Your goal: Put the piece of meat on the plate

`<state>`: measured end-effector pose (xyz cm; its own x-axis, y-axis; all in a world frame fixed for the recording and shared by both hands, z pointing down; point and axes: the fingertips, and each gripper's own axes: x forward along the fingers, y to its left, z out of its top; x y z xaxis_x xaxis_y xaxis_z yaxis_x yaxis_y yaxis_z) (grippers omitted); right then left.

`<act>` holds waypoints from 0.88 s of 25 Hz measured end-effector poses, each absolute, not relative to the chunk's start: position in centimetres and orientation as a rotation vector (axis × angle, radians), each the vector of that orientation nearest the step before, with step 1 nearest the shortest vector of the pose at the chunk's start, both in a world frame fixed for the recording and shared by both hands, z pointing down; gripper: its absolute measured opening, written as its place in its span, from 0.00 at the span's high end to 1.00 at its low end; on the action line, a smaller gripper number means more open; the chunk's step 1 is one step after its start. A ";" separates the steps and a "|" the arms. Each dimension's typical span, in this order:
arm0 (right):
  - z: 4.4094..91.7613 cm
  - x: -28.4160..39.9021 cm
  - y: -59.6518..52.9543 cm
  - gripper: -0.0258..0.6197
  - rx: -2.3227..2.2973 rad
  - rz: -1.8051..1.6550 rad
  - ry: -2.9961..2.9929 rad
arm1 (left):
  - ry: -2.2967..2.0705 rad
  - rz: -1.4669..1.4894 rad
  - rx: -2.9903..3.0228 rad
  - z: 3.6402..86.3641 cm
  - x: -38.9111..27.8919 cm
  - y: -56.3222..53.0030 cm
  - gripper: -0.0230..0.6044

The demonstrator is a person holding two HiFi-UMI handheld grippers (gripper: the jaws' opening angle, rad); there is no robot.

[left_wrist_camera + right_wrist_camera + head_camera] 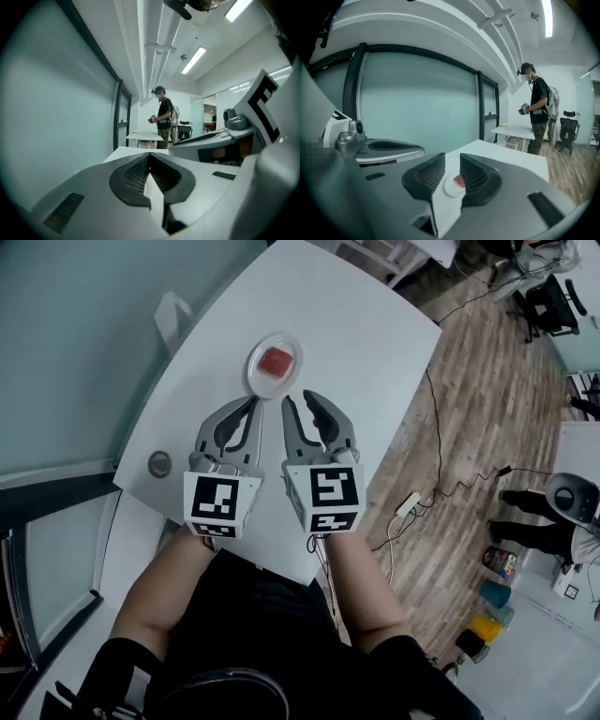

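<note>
I had both grippers side by side over the white table (356, 343). The left gripper (251, 401) had its jaws closed together with nothing between them. The right gripper (298, 399) had its jaws a little apart and empty. The red piece of meat (276, 361) lay on the small white plate (255, 378), just beyond the gripper tips and clear of both.
</note>
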<state>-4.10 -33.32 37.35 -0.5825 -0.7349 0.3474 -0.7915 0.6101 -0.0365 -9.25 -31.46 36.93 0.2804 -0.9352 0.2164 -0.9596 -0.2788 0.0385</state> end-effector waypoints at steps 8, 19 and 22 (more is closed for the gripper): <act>32.4 -1.5 -29.7 0.95 1.355 0.199 -2.583 | -1.739 0.179 2.466 31.7 -7.1 -28.4 0.96; 27.5 0.4 -25.4 0.96 1.440 0.087 -2.676 | -1.695 0.130 2.610 26.5 -3.5 -25.1 0.96; 26.8 0.8 -24.9 0.96 1.458 0.059 -2.682 | -1.682 0.127 2.638 25.9 -3.0 -24.3 0.96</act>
